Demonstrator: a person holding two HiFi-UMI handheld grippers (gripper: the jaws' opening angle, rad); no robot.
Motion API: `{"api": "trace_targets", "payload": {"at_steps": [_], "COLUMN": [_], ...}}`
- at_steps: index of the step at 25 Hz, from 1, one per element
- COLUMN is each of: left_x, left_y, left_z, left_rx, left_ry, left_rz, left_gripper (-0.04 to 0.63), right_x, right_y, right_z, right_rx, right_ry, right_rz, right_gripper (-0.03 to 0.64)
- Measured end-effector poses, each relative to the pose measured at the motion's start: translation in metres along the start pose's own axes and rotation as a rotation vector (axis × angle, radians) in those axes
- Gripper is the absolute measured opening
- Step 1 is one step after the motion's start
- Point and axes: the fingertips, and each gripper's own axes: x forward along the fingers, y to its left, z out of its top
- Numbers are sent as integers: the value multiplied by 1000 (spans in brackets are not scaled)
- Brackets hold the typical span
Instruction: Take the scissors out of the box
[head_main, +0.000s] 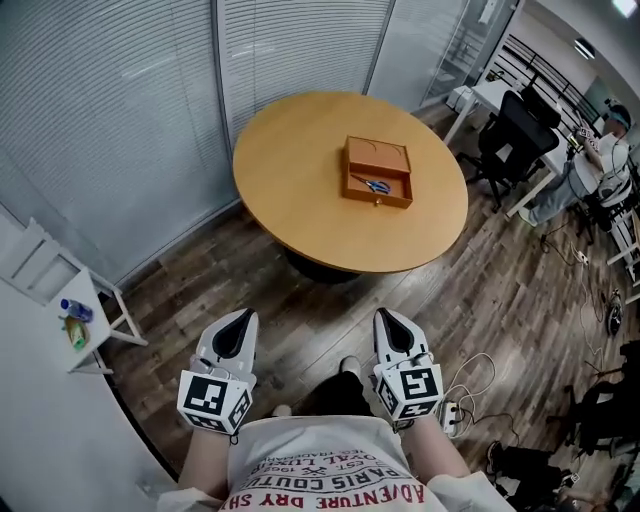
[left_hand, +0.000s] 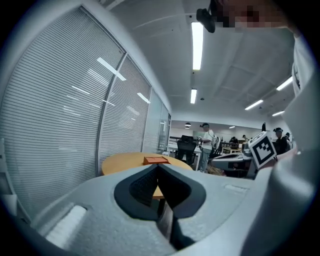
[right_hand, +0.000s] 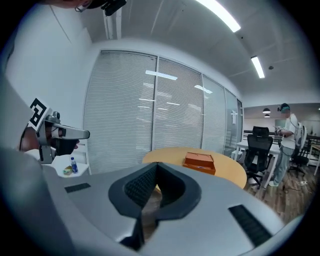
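An open orange box sits on a round wooden table some way ahead of me. Blue-handled scissors lie inside it. Both grippers are held low near my body, well short of the table. The left gripper and the right gripper point toward the table, jaws together, with nothing in them. In the left gripper view the box shows small beyond the shut left gripper. In the right gripper view the box lies past the shut right gripper, and the left gripper shows at the left.
Walls of white blinds stand behind and left of the table. A white side shelf with a bottle is at the left. A black office chair and desks with a person stand at the right. Cables and a power strip lie on the wood floor.
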Motion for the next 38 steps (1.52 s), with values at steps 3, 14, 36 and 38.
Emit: {"api": "trace_targets", "payload": {"at_steps": [3, 14, 36, 38], "left_x": [38, 217, 429, 444], "left_y": [-8, -72, -12, 0], "left_z": [5, 36, 50, 52], "left_rx": [5, 7, -18, -21], "left_ry": [2, 24, 52, 52], "left_rz": [39, 112, -34, -55], "left_gripper": [9, 9, 9, 9], "right_x": [29, 116, 274, 292], "right_y": [-34, -201, -303, -303], "right_z": [3, 17, 20, 21], "right_rx": [-2, 6, 31, 29], "right_ry": [-6, 18, 131, 156], "right_rz": [50, 172, 110, 105], "right_gripper": [8, 7, 8, 8]}}
